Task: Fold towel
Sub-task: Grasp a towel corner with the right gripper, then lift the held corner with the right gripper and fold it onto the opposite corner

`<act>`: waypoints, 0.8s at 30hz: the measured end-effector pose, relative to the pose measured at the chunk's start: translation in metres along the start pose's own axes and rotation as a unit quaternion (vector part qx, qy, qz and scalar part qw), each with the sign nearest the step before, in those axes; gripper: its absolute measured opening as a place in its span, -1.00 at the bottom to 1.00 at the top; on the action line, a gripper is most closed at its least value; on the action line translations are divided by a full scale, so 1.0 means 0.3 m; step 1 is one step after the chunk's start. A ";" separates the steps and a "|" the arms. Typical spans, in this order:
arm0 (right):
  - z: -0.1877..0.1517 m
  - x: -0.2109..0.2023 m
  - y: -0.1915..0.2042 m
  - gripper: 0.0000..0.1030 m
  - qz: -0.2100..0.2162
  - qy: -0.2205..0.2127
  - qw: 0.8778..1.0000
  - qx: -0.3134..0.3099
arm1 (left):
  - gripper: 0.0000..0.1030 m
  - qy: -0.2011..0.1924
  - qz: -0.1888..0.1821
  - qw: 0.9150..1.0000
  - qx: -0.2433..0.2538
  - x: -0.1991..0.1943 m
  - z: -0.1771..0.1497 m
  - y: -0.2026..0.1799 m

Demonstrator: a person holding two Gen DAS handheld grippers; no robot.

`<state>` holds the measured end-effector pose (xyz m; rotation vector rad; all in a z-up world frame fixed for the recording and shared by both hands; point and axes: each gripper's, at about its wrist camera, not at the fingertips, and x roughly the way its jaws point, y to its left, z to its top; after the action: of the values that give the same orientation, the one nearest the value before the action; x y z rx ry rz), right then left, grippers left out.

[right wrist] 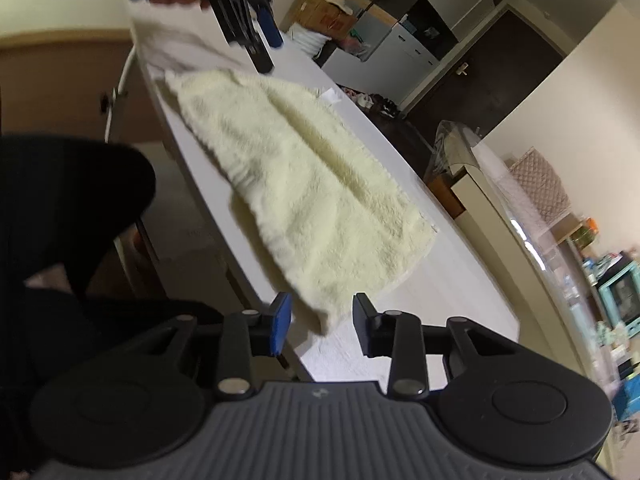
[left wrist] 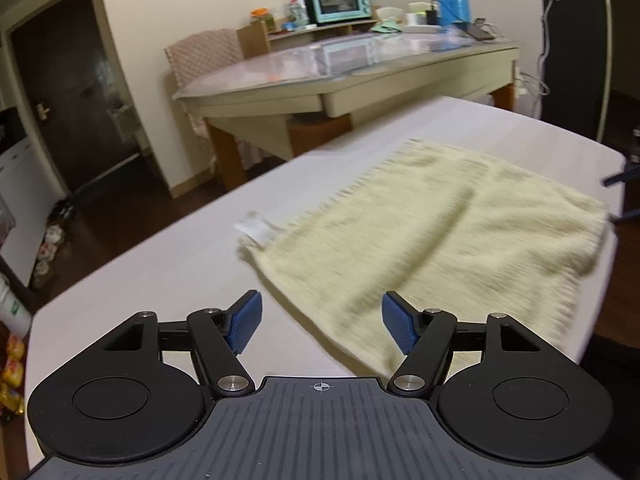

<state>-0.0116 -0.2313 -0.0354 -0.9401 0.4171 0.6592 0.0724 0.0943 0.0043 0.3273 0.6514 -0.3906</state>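
The left gripper (left wrist: 322, 322) is hovering with its blue-padded fingers spread wide and nothing between them, just above the near edge of the pale yellow terry towel (left wrist: 432, 232). The right gripper (right wrist: 322, 330) is likewise standing apart-fingered and empty, with the towel's nearest corner lying in the gap ahead of its tips; whether the pads are touching the cloth I cannot tell, as both views are smeared by motion.

The towel is lying on the white rectangular table (left wrist: 160, 280), fairly flat with a soft ridge running across it and a small white label (left wrist: 256, 228) sticking out at one corner. One side is reaching close to the table's edge. Whether it is a single layer or already doubled the blur is hiding.

As I judge it, this is fitting either of two stages: grippers closing in on an edge to start a fold, or grippers having just let go of a laid-over half. Any further fold would be calling for both sets of fingers pinching matching corners and carrying them evenly across.
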 end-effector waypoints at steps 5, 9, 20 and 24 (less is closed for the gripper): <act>-0.010 0.033 0.027 -0.34 -0.022 -0.010 0.999 -0.044 | 0.39 0.004 -0.035 0.999 -0.003 -0.041 -0.027 -0.032; -0.026 0.036 0.059 -0.61 -0.031 -0.012 0.997 -0.076 | 0.37 0.017 -0.043 0.999 0.005 -0.054 -0.046 -0.039; -0.033 0.035 0.095 -0.91 -0.031 -0.010 0.995 -0.090 | 0.38 0.025 -0.093 0.995 0.019 -0.060 -0.087 -0.096; -0.031 0.008 0.085 -0.95 -0.041 -0.012 0.995 -0.091 | 0.37 0.043 -0.084 0.994 0.049 -0.062 -0.108 -0.135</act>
<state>-0.0277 -0.2278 -0.0571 -1.1143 0.2988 0.6400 0.0240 0.0766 -0.0151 0.3861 0.7488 -0.5738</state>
